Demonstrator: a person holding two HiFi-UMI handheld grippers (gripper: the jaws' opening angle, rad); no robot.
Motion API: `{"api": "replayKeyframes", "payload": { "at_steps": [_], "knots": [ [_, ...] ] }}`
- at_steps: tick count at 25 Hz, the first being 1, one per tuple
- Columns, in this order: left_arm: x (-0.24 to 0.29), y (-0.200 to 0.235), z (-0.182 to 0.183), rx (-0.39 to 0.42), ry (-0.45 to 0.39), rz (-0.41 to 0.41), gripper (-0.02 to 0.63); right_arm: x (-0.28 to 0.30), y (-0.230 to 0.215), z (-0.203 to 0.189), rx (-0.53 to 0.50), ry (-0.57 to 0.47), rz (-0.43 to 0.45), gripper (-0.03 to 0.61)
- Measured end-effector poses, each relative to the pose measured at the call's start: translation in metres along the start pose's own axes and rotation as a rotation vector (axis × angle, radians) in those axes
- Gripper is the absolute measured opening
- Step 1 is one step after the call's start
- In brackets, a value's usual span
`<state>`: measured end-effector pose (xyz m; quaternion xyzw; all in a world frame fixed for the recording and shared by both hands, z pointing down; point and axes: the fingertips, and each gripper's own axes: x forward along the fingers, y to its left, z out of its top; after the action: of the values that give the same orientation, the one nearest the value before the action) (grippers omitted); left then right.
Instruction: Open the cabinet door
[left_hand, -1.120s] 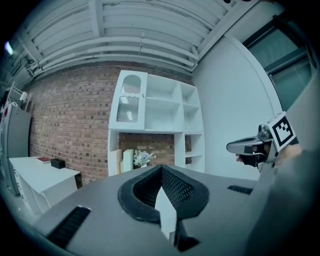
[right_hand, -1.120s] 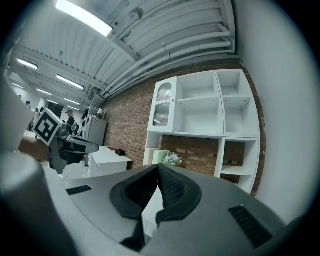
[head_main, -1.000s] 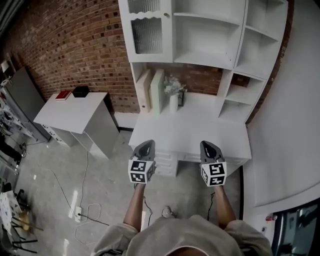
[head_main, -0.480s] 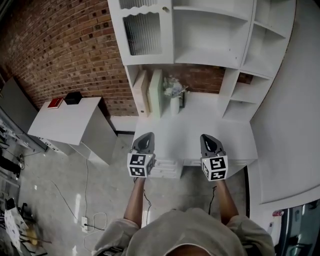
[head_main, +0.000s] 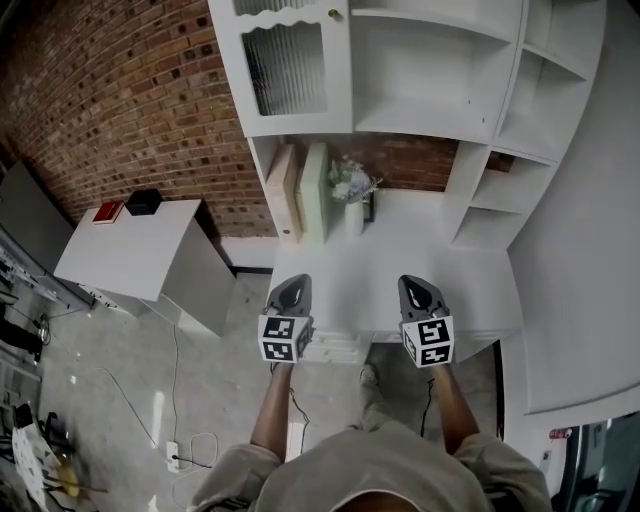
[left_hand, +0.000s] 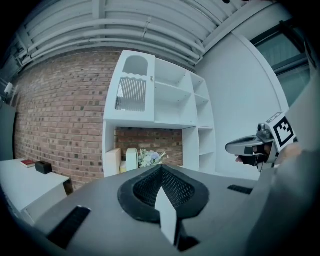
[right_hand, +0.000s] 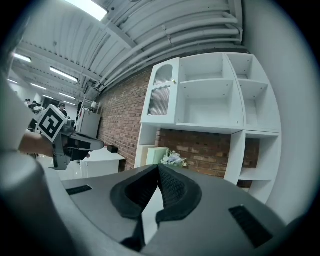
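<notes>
White vase (head_main: 352, 216) holds flowers (head_main: 352, 182) below the shut cabinet door (head_main: 287, 68)

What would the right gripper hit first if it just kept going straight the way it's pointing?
Nothing close: the right gripper points across the white desk, with free air ahead. Further on, it would probably meet the vase of flowers or the brick wall behind; depth is unclear.
</notes>
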<state>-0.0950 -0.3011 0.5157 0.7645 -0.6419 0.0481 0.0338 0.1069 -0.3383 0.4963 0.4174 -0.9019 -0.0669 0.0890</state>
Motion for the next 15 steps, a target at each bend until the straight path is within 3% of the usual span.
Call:
{"api": "replayKeyframes", "payload": {
  "at_steps": [15],
  "knots": [
    [0.088,0.058,0.022,-0.002,-0.001,0.066,0.026,0.116,-0.04,0.015,0.019,-0.037,0.064,0.014]
  ]
}}
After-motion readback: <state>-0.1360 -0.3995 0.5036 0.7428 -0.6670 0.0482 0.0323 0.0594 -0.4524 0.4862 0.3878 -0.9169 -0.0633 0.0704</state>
